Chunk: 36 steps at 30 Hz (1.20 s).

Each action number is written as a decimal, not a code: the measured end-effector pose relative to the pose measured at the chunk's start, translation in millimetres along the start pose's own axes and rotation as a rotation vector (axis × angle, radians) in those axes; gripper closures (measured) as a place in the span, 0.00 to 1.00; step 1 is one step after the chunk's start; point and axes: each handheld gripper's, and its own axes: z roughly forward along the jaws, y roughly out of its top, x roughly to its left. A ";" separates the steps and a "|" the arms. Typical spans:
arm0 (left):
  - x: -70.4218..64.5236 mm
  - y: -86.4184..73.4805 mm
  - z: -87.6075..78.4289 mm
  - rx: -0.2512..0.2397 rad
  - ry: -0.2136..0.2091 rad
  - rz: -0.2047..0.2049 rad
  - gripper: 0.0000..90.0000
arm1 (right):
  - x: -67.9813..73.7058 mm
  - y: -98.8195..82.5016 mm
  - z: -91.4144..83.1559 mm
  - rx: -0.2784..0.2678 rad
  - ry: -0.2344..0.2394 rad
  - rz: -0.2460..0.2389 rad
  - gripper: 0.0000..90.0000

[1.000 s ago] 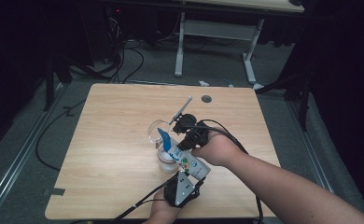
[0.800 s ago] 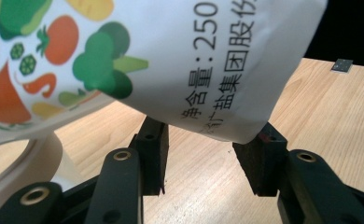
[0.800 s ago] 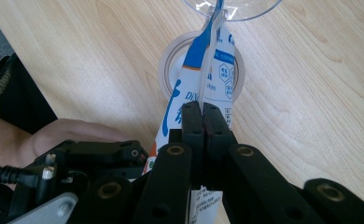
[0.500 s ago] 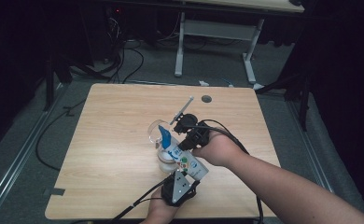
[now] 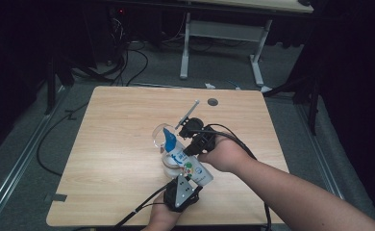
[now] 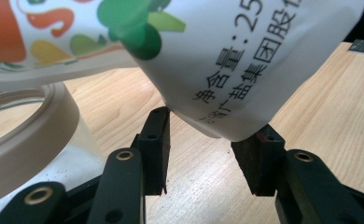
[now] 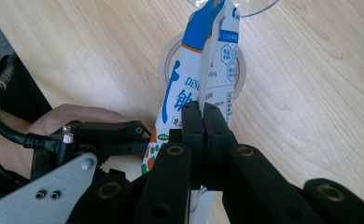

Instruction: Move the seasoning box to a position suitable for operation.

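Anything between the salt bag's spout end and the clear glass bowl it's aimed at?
Nothing visible. The salt bag, pinched by the right hand-held gripper, has its blue top at the rim of the glass bowl; the tape roll lies beneath the bag.

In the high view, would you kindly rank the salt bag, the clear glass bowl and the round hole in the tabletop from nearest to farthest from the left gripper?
From the left gripper:
1. Salt bag, between its jaws, at the near edge.
2. Clear glass bowl, just beyond the bag's blue top, mid-table.
3. Round hole, near the table's far edge.
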 end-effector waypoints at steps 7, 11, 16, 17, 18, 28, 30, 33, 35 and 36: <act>2.5 -3.1 1.6 0.018 0.009 -0.009 0.64 | -2.0 -3.2 0.2 0.003 -0.003 0.015 0.99; 1.7 -2.9 2.3 0.018 0.017 -0.014 0.64 | -1.7 -3.8 -0.1 0.000 0.001 0.016 0.99; 0.9 -2.5 1.9 0.011 0.015 -0.015 0.64 | -1.1 -3.0 0.1 -0.001 -0.001 0.012 1.00; 0.0 -1.7 1.1 0.001 0.011 -0.021 0.64 | -1.0 -2.7 0.5 0.000 0.000 0.013 1.00; -0.2 -1.5 0.9 -0.001 0.011 -0.023 0.63 | -0.8 -2.3 1.3 0.000 -0.004 0.012 1.00; -0.7 -3.6 -0.5 -0.007 -0.005 -0.008 0.56 | -1.0 -0.7 3.2 0.001 -0.002 0.019 1.00; -0.8 -4.3 -1.2 -0.011 -0.010 -0.008 0.54 | -0.2 -0.4 2.6 0.000 0.000 0.021 1.00; -0.5 -5.0 -3.5 -0.012 -0.017 -0.010 0.52 | 0.1 -0.1 2.3 0.000 0.000 0.020 1.00; -0.1 -5.7 -4.9 -0.017 -0.021 -0.015 0.51 | 0.4 -0.1 2.1 -0.001 -0.001 0.019 1.00; 0.1 -6.1 -6.1 -0.020 -0.025 -0.019 0.51 | 0.5 -0.1 1.9 -0.003 0.000 0.023 1.00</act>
